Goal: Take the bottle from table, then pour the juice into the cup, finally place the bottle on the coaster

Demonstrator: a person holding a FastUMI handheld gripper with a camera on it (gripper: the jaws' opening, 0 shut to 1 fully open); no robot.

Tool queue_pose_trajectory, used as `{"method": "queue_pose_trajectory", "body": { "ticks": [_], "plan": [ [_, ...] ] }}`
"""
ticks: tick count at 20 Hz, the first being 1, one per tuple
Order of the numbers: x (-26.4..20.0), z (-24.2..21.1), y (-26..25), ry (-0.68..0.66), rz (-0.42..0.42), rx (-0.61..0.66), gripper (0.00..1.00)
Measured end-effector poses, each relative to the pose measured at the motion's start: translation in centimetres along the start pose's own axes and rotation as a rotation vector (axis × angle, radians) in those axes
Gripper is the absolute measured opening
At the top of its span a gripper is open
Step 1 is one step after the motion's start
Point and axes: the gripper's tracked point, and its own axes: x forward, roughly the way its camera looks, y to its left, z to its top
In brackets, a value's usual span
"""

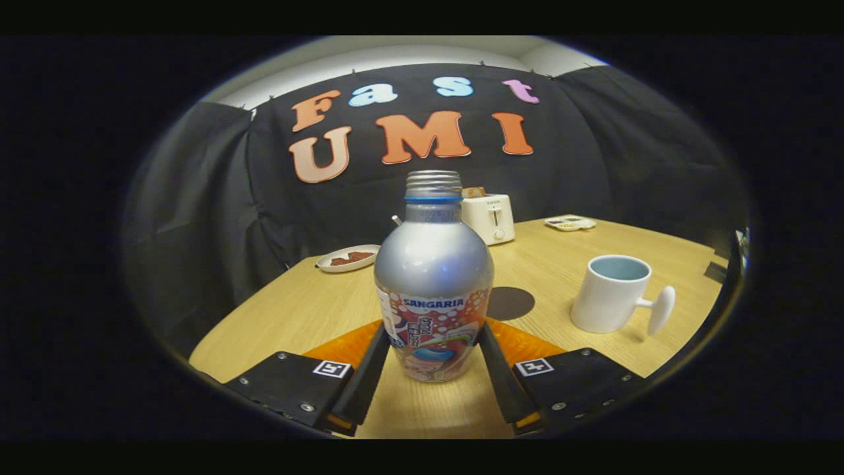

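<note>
A silver bottle (433,264) with a printed label, a blue neck ring and no cap stands upright between my fingers. My gripper (433,333) is shut on its lower labelled part, one finger pressing on each side. I cannot tell whether its base rests on the wooden table (303,310) or hangs just above it. A dark round coaster (511,302) lies on the table just beyond the bottle, a little to the right. Further right stands a white cup (610,293) with a pale blue inside and its handle pointing right.
A white toaster (489,218) stands at the back of the table, behind the bottle. A plate (347,258) with brown food lies at the back left, and a small tray (570,223) at the back right. Black cloth walls close off the table's far sides.
</note>
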Motion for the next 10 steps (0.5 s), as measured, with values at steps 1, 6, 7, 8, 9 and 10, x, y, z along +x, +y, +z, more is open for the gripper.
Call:
{"method": "queue_pose_trajectory", "body": {
  "ticks": [1, 6, 7, 8, 9, 10],
  "plan": [
    [-0.2, 0.4, 0.1, -0.004, 0.002, 0.052, 0.76],
    [-0.1, 1.5, 0.0, 0.012, -0.007, 0.237, 0.76],
    [-0.1, 1.7, -0.2, 0.011, -0.01, 0.279, 0.76],
    [-0.2, 2.0, -0.3, 0.01, -0.009, 0.323, 0.76],
    [-0.1, 2.3, -0.5, 0.007, -0.01, 0.369, 0.76],
    [-0.1, 2.5, -0.6, 0.005, -0.011, 0.415, 0.76]
  ]
}}
